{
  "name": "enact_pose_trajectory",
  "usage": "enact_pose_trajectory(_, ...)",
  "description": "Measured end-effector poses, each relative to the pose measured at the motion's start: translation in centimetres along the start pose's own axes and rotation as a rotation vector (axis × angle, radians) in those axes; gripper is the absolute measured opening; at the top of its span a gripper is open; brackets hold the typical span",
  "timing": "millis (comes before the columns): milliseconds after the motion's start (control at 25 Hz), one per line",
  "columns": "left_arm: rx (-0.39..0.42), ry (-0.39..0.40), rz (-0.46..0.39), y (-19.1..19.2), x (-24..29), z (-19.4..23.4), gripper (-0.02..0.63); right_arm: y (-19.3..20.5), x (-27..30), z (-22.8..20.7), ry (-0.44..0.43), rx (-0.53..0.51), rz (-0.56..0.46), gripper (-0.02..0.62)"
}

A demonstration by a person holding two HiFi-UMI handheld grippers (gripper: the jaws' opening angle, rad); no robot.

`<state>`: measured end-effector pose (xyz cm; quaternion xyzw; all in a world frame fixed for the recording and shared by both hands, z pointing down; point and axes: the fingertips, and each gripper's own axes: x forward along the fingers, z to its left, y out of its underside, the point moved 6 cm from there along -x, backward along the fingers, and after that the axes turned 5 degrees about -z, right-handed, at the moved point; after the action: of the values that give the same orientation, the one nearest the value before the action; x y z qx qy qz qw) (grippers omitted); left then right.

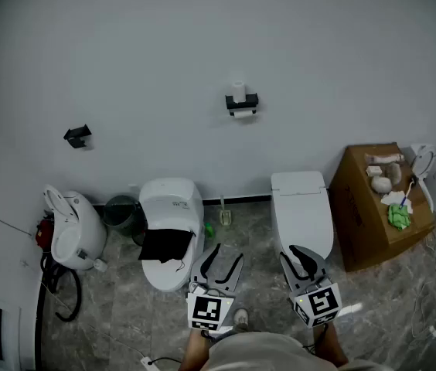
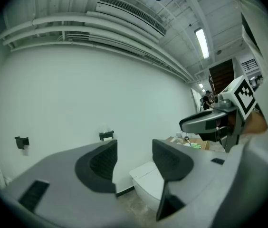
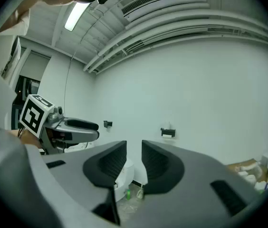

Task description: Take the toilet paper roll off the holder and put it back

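The white toilet paper roll (image 1: 238, 92) sits at the black wall-mounted holder (image 1: 242, 103) on the plain white wall (image 1: 164, 52), well apart from both grippers, which hang low over the grey marbled floor (image 1: 257, 230). The left gripper (image 1: 222, 255) has its jaws moderately apart with nothing between them. The right gripper (image 1: 301, 257) shows only a narrow gap, also empty. The roll should be light and soft and will likely crush under a hard squeeze, and its loose sheet may unwind. A gentle hold across the curved body at mid-length looks safest, and that would need wider jaws. At this range it is unclear whether the roll stands on top of the holder or threads onto a bar. The white patch beneath could be a hanging tail. Both gripper views show the holder only as a small dark mark.
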<state>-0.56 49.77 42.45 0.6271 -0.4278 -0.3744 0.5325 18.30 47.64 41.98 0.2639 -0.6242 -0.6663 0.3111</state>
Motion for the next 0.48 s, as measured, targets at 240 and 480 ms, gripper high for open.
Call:
enact_pose_trajectory(240,-0.006,0.014,0.000,0.3,1.8,2.2,0.235,0.2,2.8,-0.5,0.034,0.052,-0.005,0.100)
enact_pose_trajectory(480,-0.014,0.040,-0.021,0.5,3.4,5.2,0.232,0.1,6.1,-0.1,0.056,0.040,0.002,0.100)
